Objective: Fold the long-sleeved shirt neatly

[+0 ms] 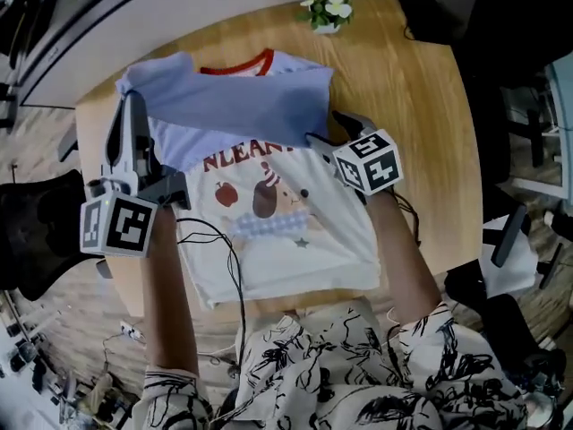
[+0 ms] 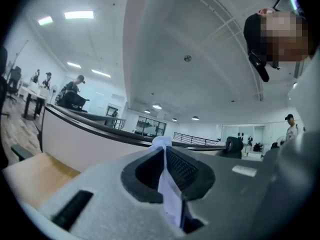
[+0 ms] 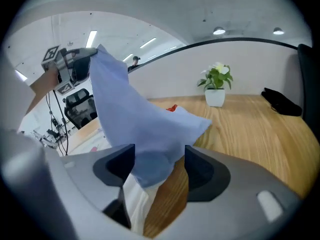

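At the far edge of a round wooden table [image 1: 421, 106], a small white pot [image 1: 328, 27] holds a sprig of white flowers [image 1: 325, 0], the only container in sight. The long-sleeved shirt [image 1: 286, 231] lies flat on the table's near half, close to the person. Its white body faces up with a cartoon print, and its red collar points toward the pot.

The left gripper [image 1: 132, 106] is clamped on one pale blue sleeve [image 1: 242, 106] and holds it raised at the shirt's left shoulder, so the cloth stretches across the chest. In the left gripper view, only a thin fold of that blue fabric shows, pinched between the closed jaws.

The right gripper [image 1: 328, 129] sits at the shirt's right shoulder, where the stretched sleeve ends. Its jaws stand apart, with blue cloth lying loosely between them over the white body and bare wood, and nothing is pinched.

The raised sleeve hides the upper part of the print, cutting off its red lettering. The other sleeve cannot be made out. A black cable [image 1: 235, 267] trails over the shirt's left side. A dark object [image 1: 425, 14] beside the pot is too dim to identify. The left gripper view otherwise shows ceiling lights and a distant office.
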`<state>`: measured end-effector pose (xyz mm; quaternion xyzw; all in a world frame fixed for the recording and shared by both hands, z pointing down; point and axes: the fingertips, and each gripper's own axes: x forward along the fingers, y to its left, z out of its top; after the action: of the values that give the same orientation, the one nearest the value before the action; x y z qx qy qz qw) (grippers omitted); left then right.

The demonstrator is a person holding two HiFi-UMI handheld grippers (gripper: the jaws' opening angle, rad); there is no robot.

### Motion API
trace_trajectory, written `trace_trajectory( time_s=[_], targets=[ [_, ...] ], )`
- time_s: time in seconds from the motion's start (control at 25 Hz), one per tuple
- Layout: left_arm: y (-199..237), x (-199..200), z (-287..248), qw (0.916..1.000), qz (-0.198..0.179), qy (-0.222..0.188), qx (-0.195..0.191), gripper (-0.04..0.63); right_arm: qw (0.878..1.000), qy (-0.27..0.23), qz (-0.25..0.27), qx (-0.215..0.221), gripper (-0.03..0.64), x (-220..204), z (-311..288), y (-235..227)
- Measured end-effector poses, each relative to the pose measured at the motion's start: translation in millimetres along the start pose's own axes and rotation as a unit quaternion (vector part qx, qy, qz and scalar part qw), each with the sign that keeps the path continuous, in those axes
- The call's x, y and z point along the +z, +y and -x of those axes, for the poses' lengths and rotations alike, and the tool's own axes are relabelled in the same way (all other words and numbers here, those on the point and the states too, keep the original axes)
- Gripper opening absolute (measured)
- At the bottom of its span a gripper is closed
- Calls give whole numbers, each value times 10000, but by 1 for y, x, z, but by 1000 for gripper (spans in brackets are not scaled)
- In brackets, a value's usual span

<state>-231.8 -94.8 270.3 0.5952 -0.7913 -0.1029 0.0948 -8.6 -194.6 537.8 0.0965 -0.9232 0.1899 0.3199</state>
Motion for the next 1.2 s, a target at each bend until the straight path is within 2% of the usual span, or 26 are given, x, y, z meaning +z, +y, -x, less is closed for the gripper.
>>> trace_trajectory(
  time_s=[0.12,0.2,0.28,0.4,0.48,0.6,0.64,0.68,0.76,0.8,0.84,0.92,1.0,1.04,1.08,1.12,1.2],
  targets=[
    [45,-12,40,9980,-419,-37,478,21,9997,96,90,217,324,-3,-16,8],
    [72,-27,64,9952,-516,-40,836,21,9991,202,189,326,328,-5,-27,13],
    [92,-52,86,9932,-422,-4,1080,21,9983,335,329,348,330,-7,-36,13],
    [111,-93,115,9880,-543,101,1442,22,9974,487,459,272,328,-10,-42,8],
    [124,-121,129,9842,-497,225,1683,23,9968,586,507,205,330,-11,-43,5],
    [139,-170,145,9784,-113,855,1880,27,9958,747,527,85,330,-16,-44,-2],
    [141,-187,151,9747,71,1170,1903,42,9956,786,510,59,330,-17,-44,-3],
    [142,-202,158,9699,297,1476,1915,93,9954,816,493,35,330,-19,-44,-5],
    [145,-217,172,9608,793,1788,1963,246,9953,851,452,-19,333,-22,-44,-8],
    [148,-213,180,9585,954,1737,2049,288,9954,852,432,-53,336,-21,-43,-9],
    [154,-201,188,9575,991,1599,2184,299,9956,835,420,-94,341,-20,-41,-10],
    [169,-165,197,9578,728,1325,2444,310,9961,729,464,-178,345,-9,-34,-10],
    [178,-132,186,9643,354,1304,2275,291,9959,597,646,-212,344,6,-29,-5],
    [181,-125,173,9680,193,1467,2026,246,9952,566,772,-195,342,12,-29,-1],
    [187,-128,157,9682,30,1766,1771,218,9943,570,887,-160,341,16,-31,4],
    [196,-140,142,9634,-145,2182,1552,216,9935,601,959,-114,341,17,-35,7],
    [215,-181,123,9410,-472,3161,1115,210,9926,712,980,-40,339,14,-42,13]
  ],
)
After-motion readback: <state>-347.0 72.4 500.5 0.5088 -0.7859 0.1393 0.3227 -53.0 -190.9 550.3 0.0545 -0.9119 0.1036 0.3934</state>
